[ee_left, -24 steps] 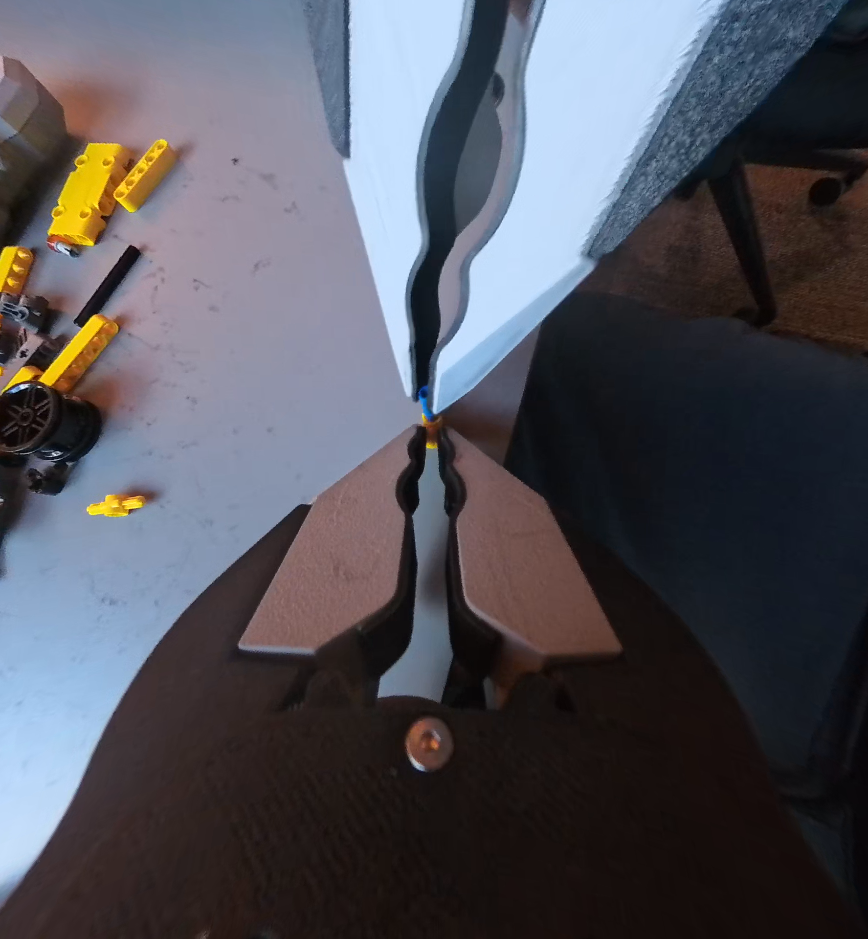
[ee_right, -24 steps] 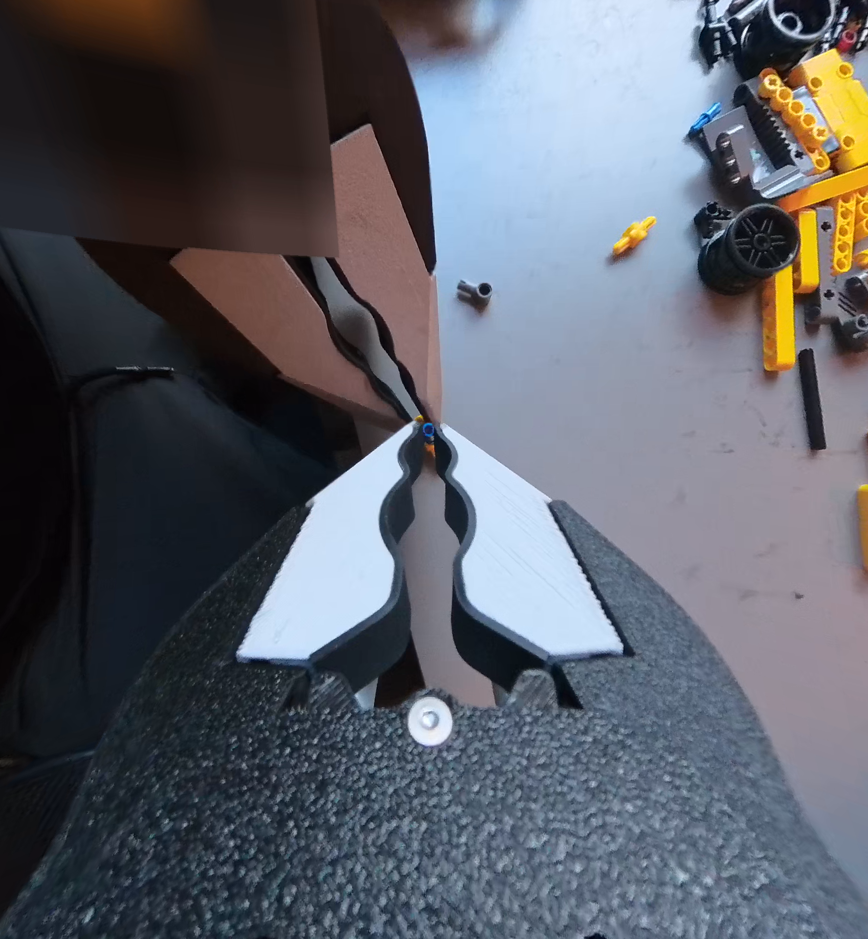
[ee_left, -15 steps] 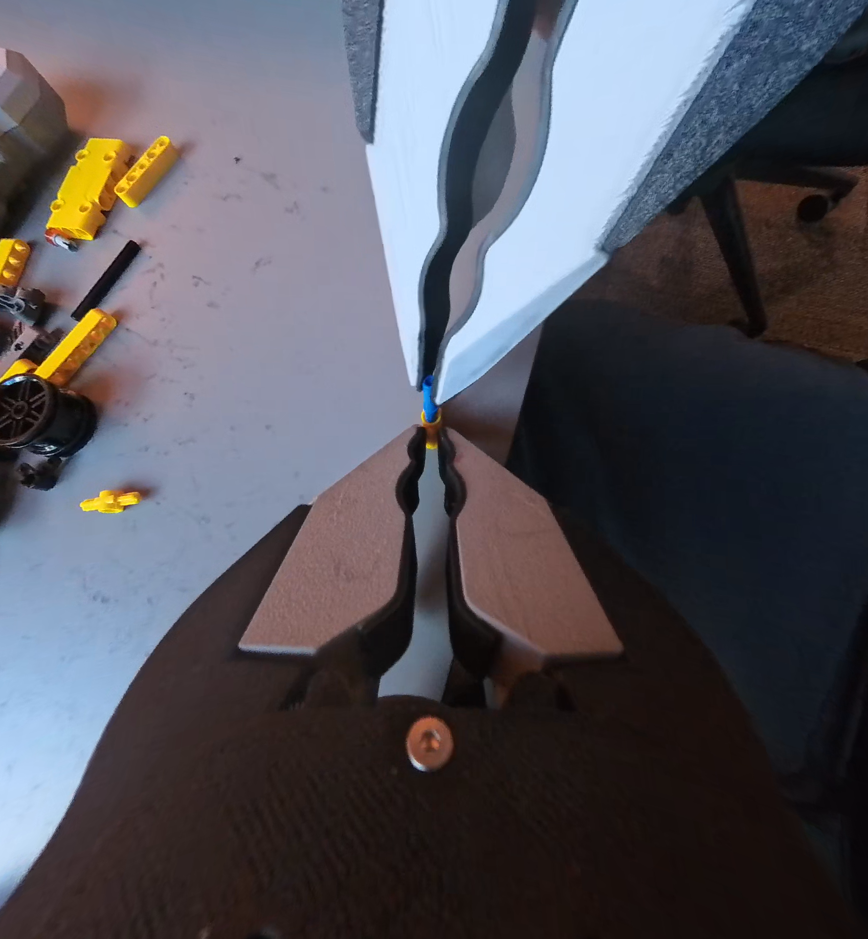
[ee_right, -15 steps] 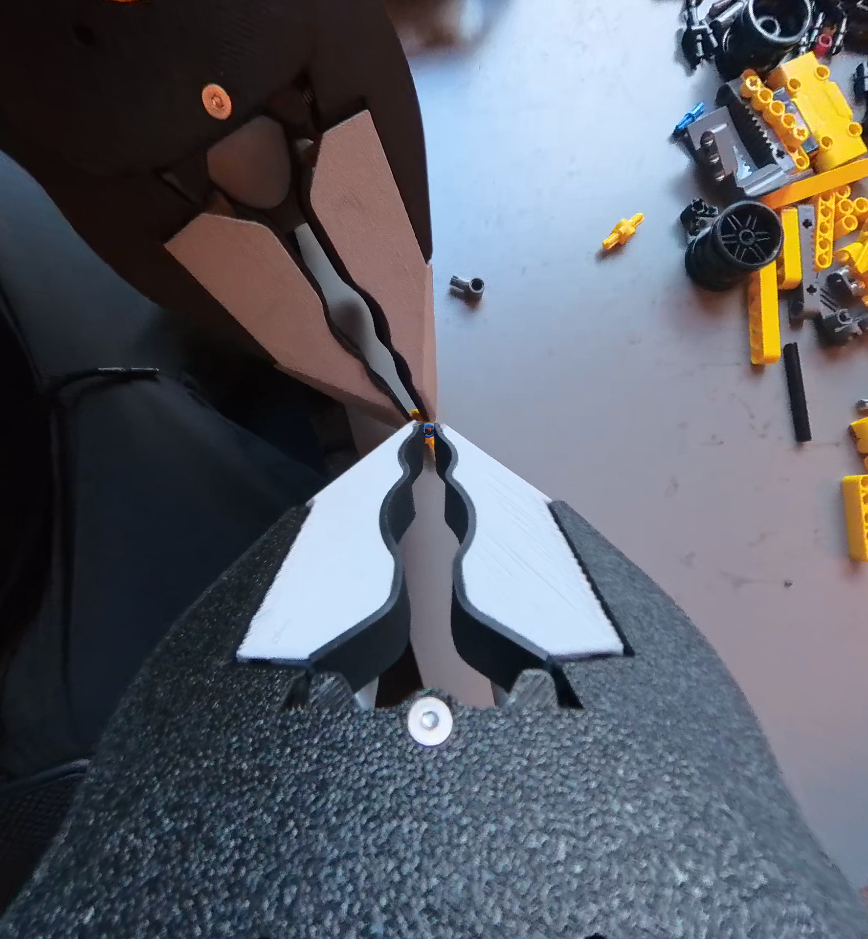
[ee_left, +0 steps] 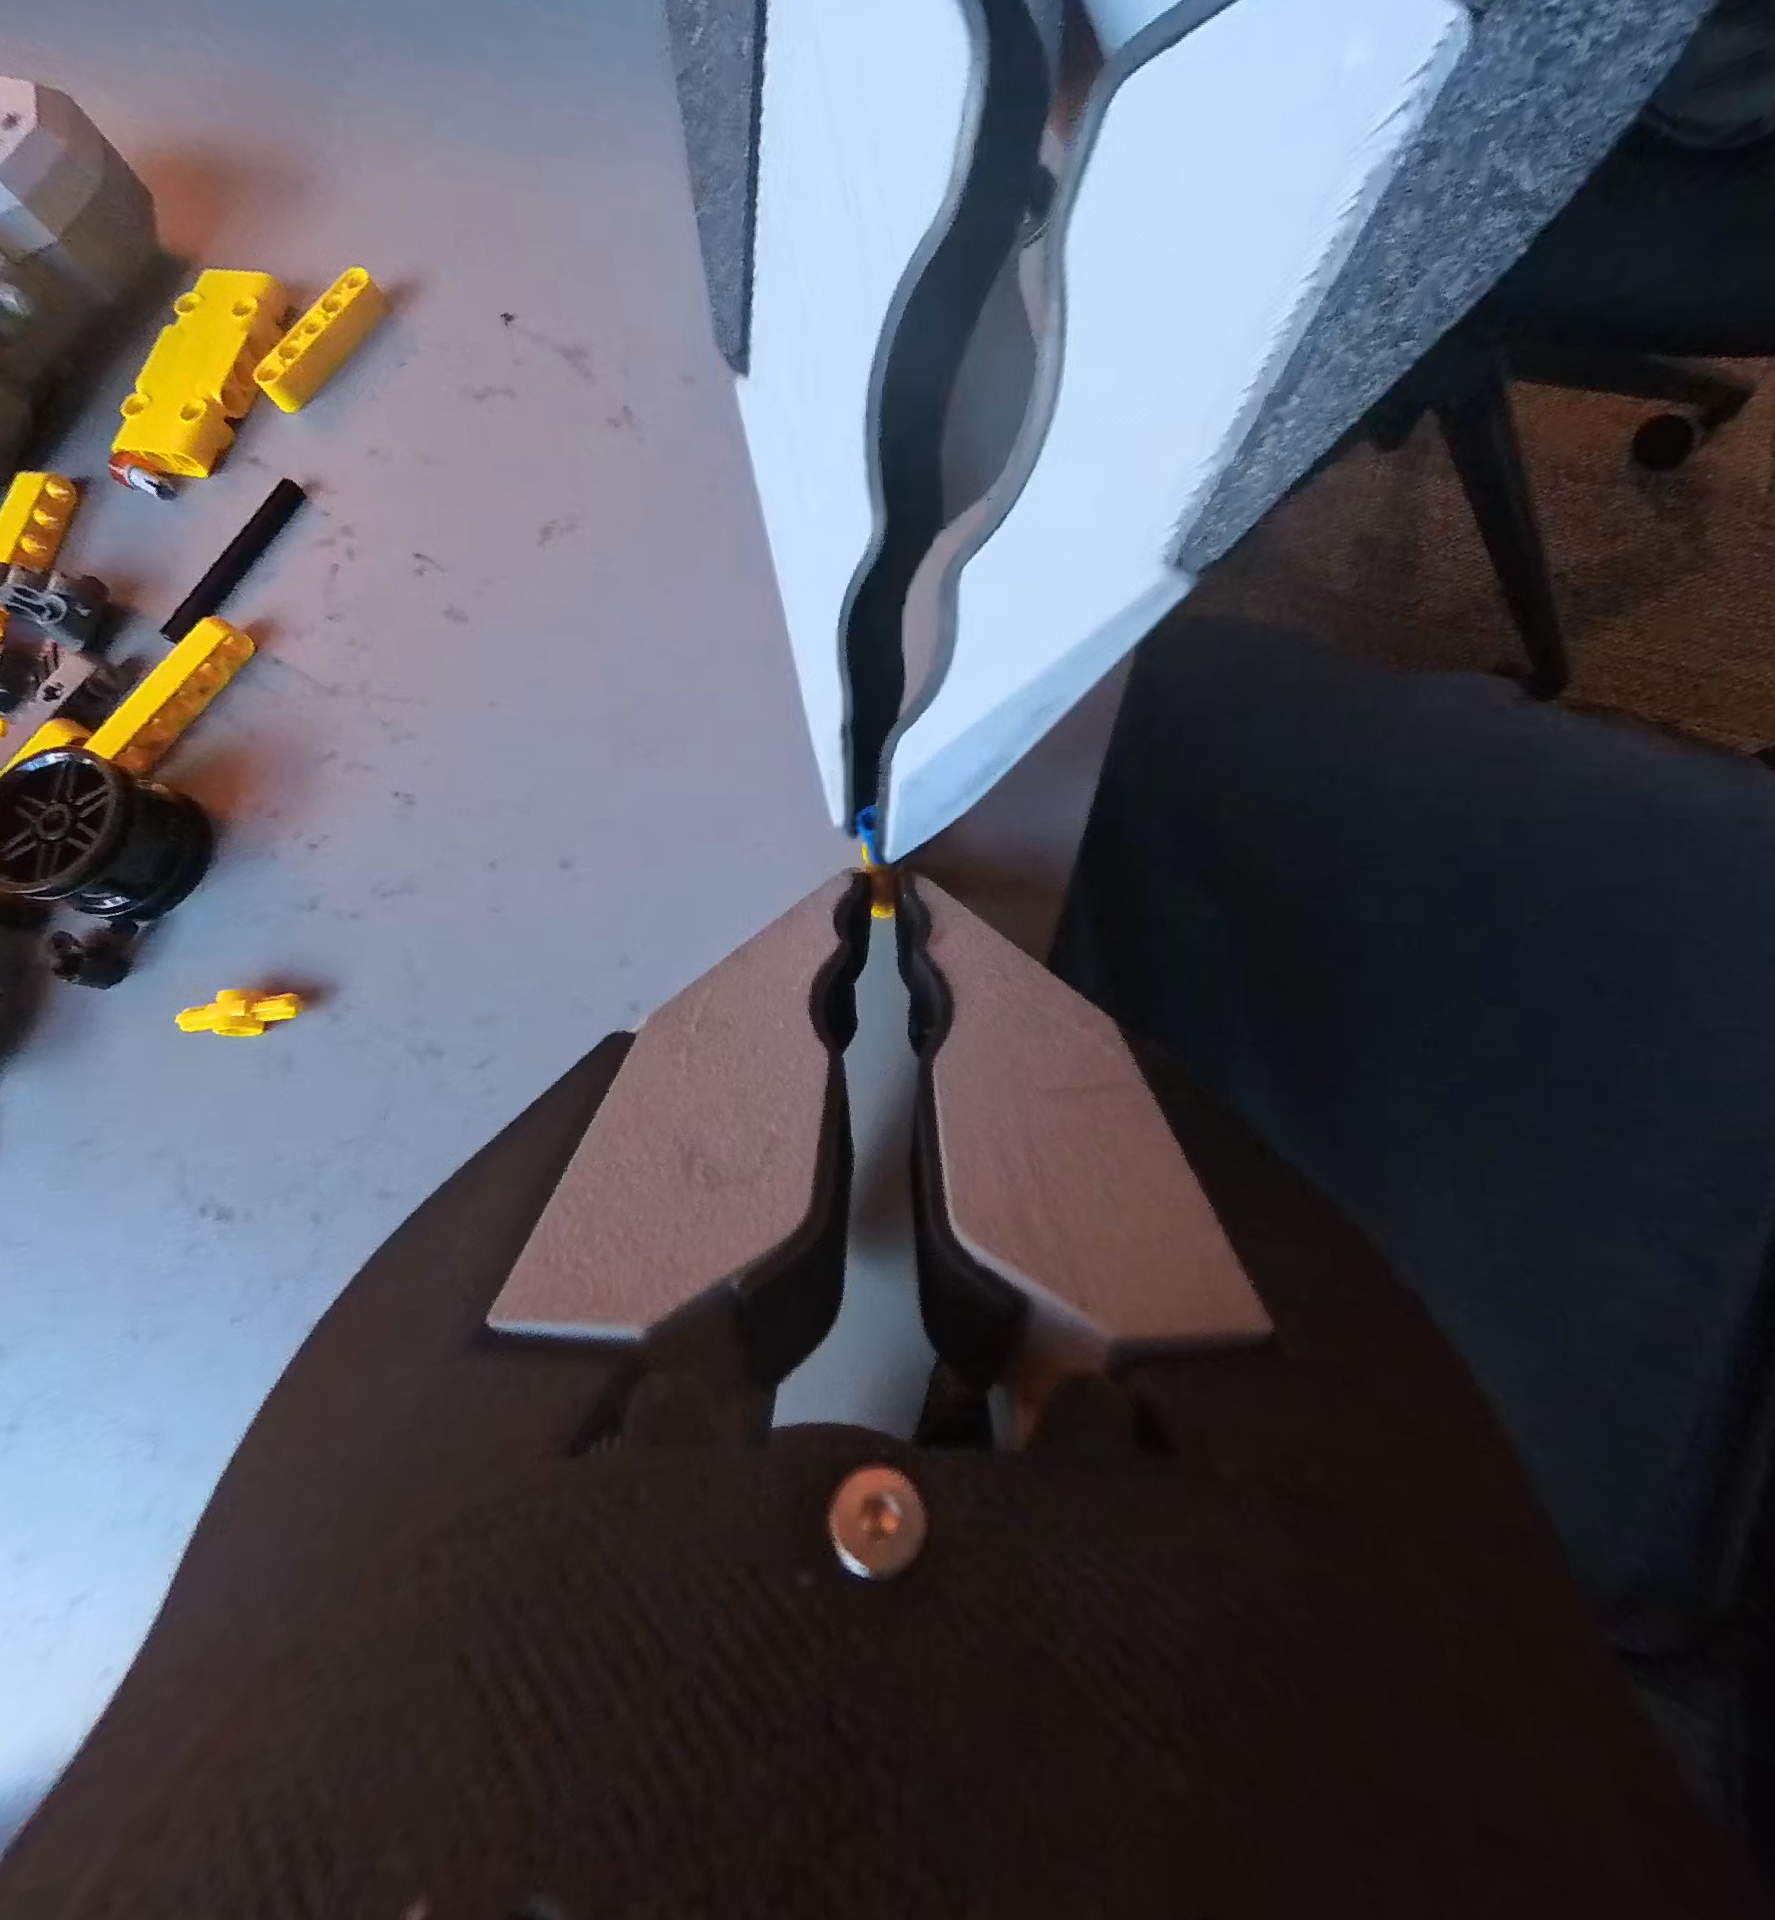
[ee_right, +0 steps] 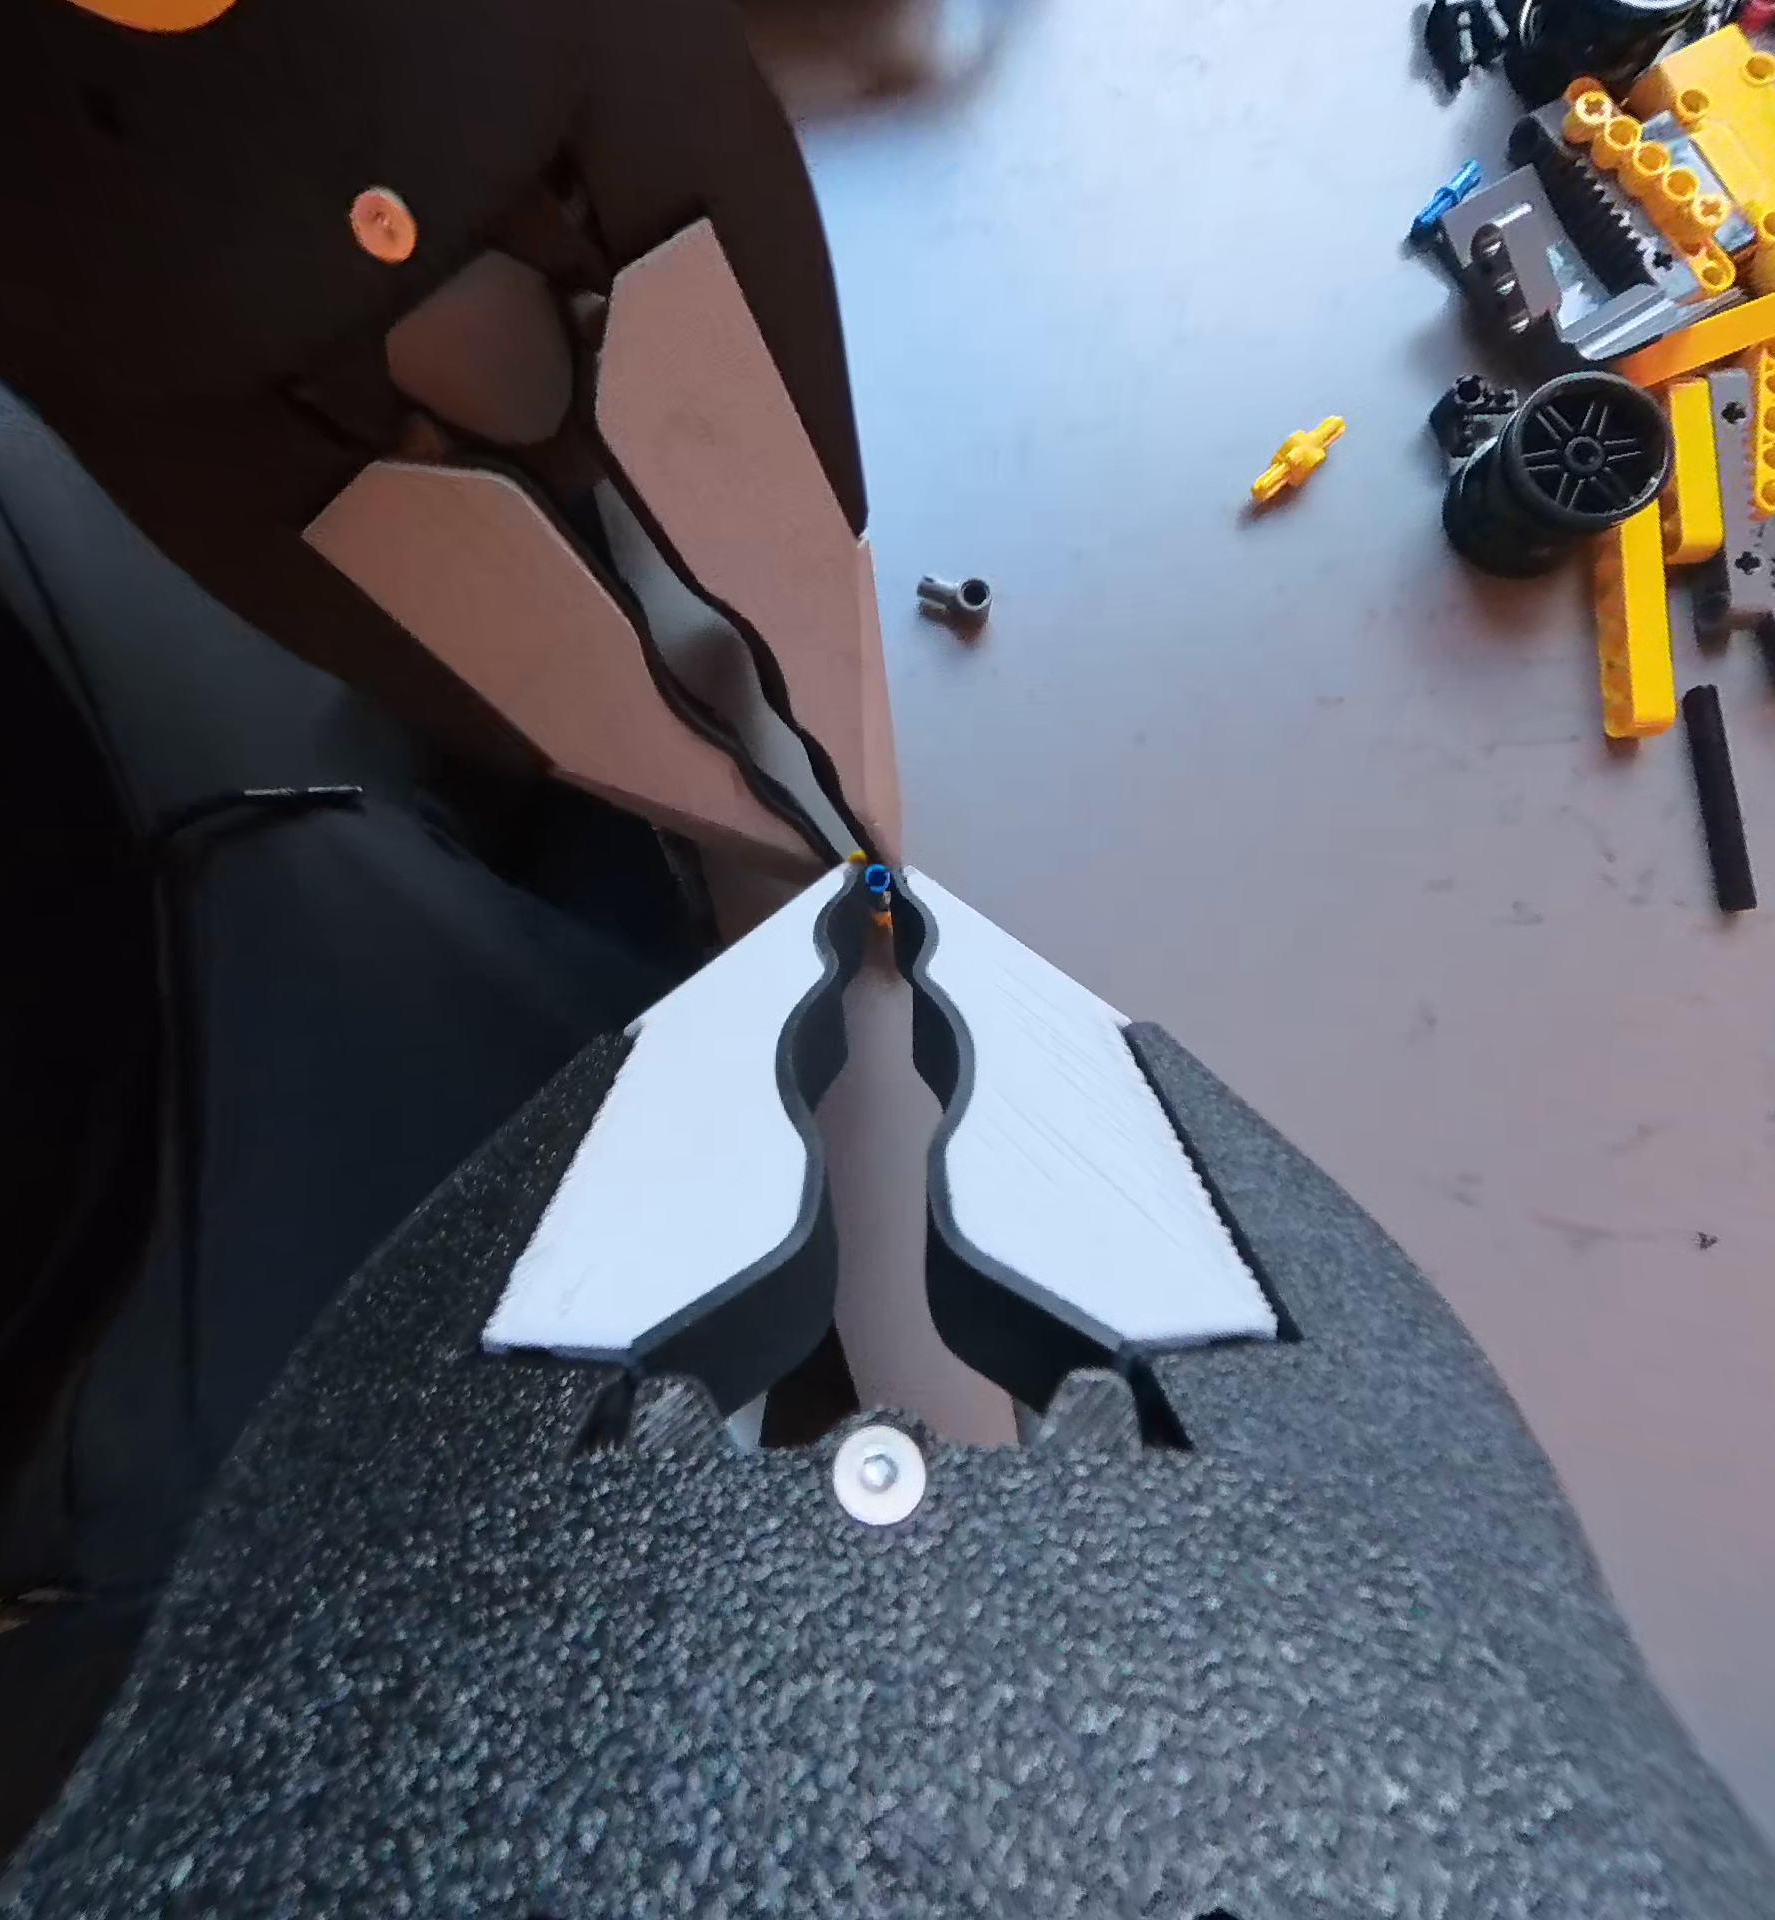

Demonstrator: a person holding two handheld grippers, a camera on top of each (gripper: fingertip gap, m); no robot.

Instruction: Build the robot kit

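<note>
Left wrist view: left tongs point(ee_left: 881, 902) pinch yellow piece point(ee_left: 880, 906), right tongs point(ee_left: 870, 826) blue pin point(ee_left: 867, 823), end-to-end.

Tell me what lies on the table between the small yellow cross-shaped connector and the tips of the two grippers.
Only a small grey connector breaks the bare table between the yellow connector and the meeting tips, seen in the right wrist view.

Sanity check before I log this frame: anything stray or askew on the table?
Only loose strays: a yellow connector and a grey connector lie apart from the brick pile. Both grippers, left gripper and right gripper, meet tip to tip, pinching tiny yellow and blue pieces.
</note>
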